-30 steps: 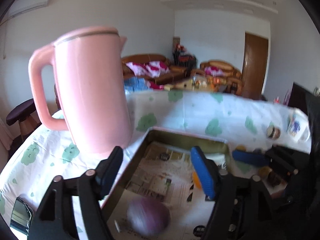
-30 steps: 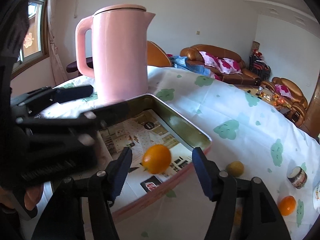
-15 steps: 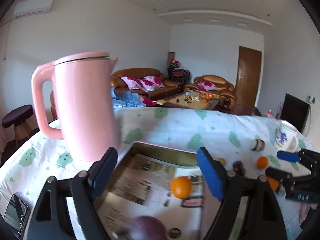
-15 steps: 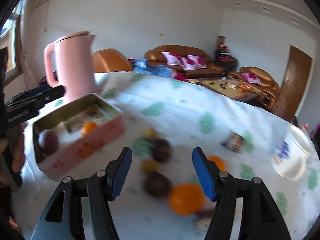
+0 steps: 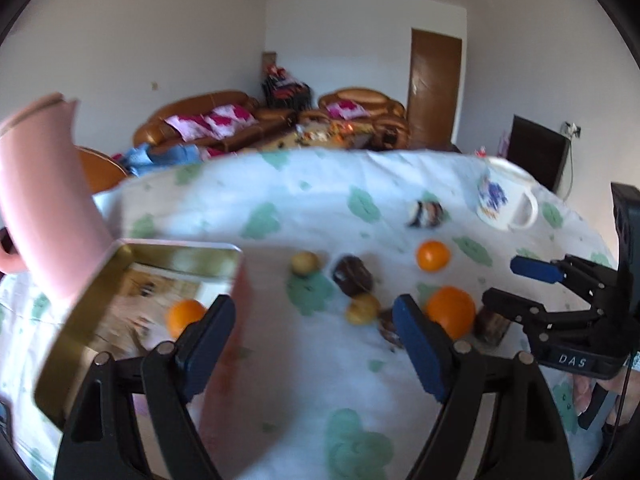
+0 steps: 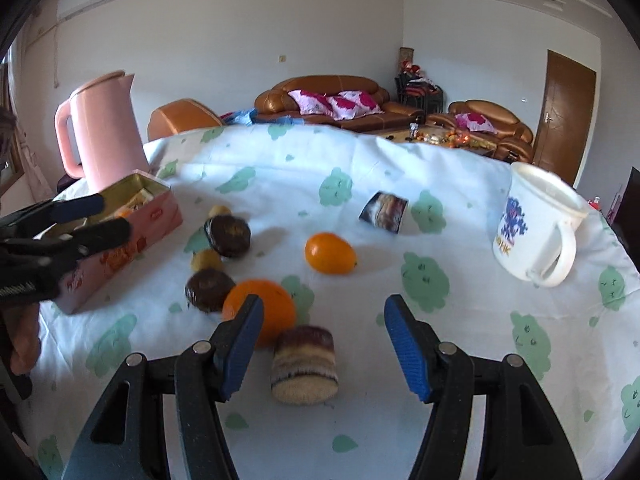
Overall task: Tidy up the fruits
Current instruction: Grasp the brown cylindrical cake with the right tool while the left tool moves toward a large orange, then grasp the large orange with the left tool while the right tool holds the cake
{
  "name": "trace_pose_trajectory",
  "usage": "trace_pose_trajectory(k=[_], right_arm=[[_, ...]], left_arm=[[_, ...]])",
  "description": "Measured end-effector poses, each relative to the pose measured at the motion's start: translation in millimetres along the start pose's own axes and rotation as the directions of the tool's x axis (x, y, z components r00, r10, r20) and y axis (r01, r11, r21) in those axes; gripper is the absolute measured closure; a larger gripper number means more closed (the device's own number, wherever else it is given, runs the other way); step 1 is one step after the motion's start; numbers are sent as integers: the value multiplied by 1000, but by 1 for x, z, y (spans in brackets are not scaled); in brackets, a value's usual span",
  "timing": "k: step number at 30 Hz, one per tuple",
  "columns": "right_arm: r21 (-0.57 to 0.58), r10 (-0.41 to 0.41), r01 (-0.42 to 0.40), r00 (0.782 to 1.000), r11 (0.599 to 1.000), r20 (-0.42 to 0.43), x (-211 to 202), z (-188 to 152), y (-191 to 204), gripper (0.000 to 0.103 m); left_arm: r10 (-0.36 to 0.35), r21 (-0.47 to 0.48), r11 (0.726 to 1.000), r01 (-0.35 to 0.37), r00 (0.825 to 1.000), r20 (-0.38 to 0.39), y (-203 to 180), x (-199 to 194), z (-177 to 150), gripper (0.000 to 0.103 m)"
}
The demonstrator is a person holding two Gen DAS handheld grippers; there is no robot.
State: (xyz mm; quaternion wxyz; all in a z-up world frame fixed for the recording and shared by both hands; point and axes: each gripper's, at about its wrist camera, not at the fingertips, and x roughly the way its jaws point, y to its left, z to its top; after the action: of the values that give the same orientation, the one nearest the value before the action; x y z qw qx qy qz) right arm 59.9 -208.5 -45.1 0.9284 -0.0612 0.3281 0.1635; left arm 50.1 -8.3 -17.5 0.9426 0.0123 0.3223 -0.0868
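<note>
A pink tin box stands at the table's left and holds an orange. Loose on the cloth lie a big orange, a smaller orange, small yellow fruits and dark round fruits. My left gripper is open and empty just right of the box. My right gripper is open and empty, close above a striped roll cake beside the big orange.
A pink kettle stands behind the box. A white mug stands at the right. A small wrapped snack lies mid-table. The table's far edge drops off toward sofas.
Both grippers have swung right, away from the box and toward the loose fruits. The purple fruit seen in the box earlier is out of view now.
</note>
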Motion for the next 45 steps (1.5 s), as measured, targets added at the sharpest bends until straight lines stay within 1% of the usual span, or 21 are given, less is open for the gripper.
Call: trace_pose_trajectory(k=[3,5,9,12,14,17,18,20,22,23,24,27,30,33,35,36,37,38,41,45], right_arm=[[3,17,-17,1000,1000,-6,0,-2,0,39],[1,22,-22,999,1000,-33,5,-3,0,39],[-9,30,-31,996,999,-81,12,-4,3,39],[-6,41,-42,995,999,-88,13,-5,4,39],[13,59,-58,992,998,-107,15,-7,0,39],[21,101,-100,990,995,-101,13,-8,0,40],[19,104,-103,988,995,-111,15,-9,1,40],[15,104,-103,985,995,-135,19,-10,3,51],[21,112,-110,982,994,-151,22,-10,2,54],[24,114,-111,981,993,-155,23,-10,1,61],[29,116,-113,981,993,-158,23,-10,1,64],[39,125,-120,980,992,-157,24,-11,-1,64],[65,94,-86,985,994,-142,20,-11,-8,64],[131,52,-35,991,991,-125,17,-12,-22,64],[167,36,-16,992,986,-120,15,-13,-29,64],[183,23,0,993,983,-120,14,-14,-32,64],[196,9,15,993,981,-122,14,-14,-35,64],[205,5,21,992,979,-123,14,-15,-37,64],[235,-23,54,991,971,-130,14,-15,-45,64],[253,-52,85,990,964,-133,12,-16,-50,64]], left_arm=[[-19,-3,1000,19,999,-33,-8,8,-6,19],[-21,1,1000,21,999,-48,-11,13,-9,19],[-26,11,1000,27,998,-54,-17,17,-10,19],[-33,19,999,34,998,-51,-20,16,-9,19],[-38,26,999,40,998,-47,-22,15,-8,19],[-39,32,999,41,998,-48,-24,15,-8,19],[-41,31,999,42,998,-48,-24,16,-8,19],[-48,34,998,50,998,-49,-25,16,-7,20],[-53,39,998,54,997,-47,-27,16,-7,20],[-58,43,997,60,997,-46,-28,16,-7,20],[-61,46,997,63,997,-46,-30,16,-7,20],[-76,69,995,79,996,-43,-37,15,-5,20],[-97,90,991,100,994,-45,-47,16,-2,21],[-144,105,983,149,988,-58,-61,22,2,23],[-163,133,976,172,983,-80,-71,30,4,33],[-164,144,974,176,982,-88,-76,33,4,35],[-173,152,971,187,980,-100,-79,38,5,40],[-191,151,966,208,975,-118,-82,43,6,43],[-236,151,954,260,959,-158,-88,51,6,43],[-229,194,945,262,957,-177,-98,57,2,46]])
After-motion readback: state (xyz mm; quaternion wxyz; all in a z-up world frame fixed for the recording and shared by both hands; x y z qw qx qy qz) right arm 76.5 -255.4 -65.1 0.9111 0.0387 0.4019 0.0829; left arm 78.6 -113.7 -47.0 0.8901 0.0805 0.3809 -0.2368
